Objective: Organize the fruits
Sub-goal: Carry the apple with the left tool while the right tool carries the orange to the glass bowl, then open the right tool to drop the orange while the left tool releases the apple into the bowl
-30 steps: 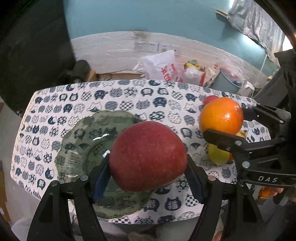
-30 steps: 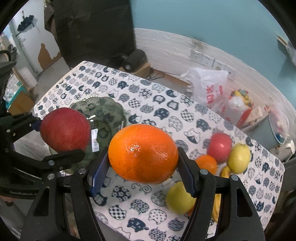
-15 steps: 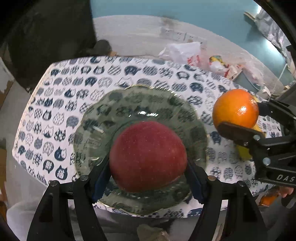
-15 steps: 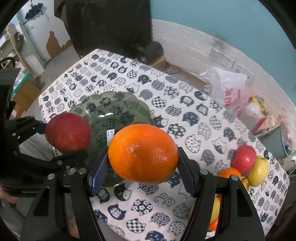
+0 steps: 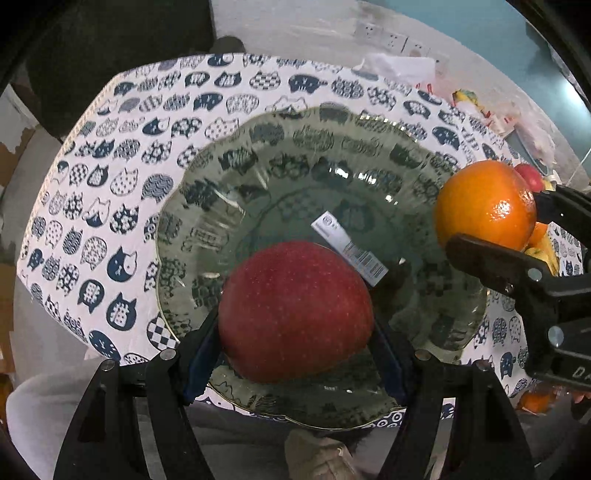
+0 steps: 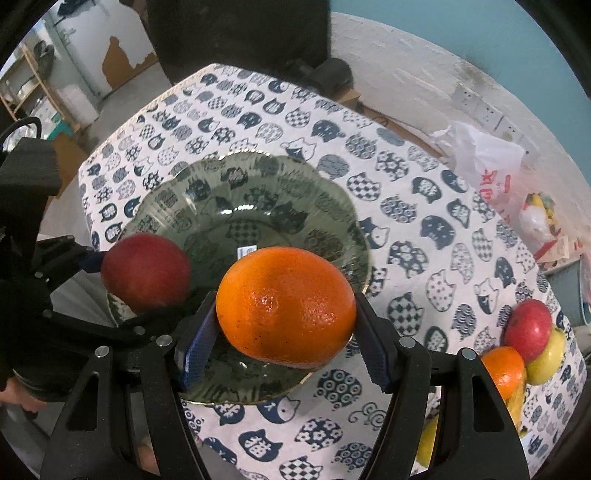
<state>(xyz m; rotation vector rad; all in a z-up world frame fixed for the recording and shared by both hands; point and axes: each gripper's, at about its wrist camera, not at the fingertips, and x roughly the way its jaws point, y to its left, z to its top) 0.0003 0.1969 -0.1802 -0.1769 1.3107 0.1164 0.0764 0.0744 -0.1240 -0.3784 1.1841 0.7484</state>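
Your left tool [image 5: 295, 339] pinched the red apple [image 5: 295, 310] above the glass plate [image 5: 258, 166], toward its 6 o'clock rim. Your right tool [image 6: 284, 343] clamped the orange [image 6: 286, 306] over the 4 o'clock edge. Released there, I judged, either could roll off onto the table [image 6: 406, 206].

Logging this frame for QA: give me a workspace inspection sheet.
Surface: table under a white cloth with navy cat-head prints.
Job's things: scalloped green glass plate, bare but for a barcode sticker; heap of red, orange and yellow fruit at the cloth's edge.
Clutter: white plastic bag beyond the table.
Grippers: left gripper shut on red apple; right gripper shut on large orange; both over the plate.
Cables: nothing seen.
Surroundings: teal wall, wall sockets.
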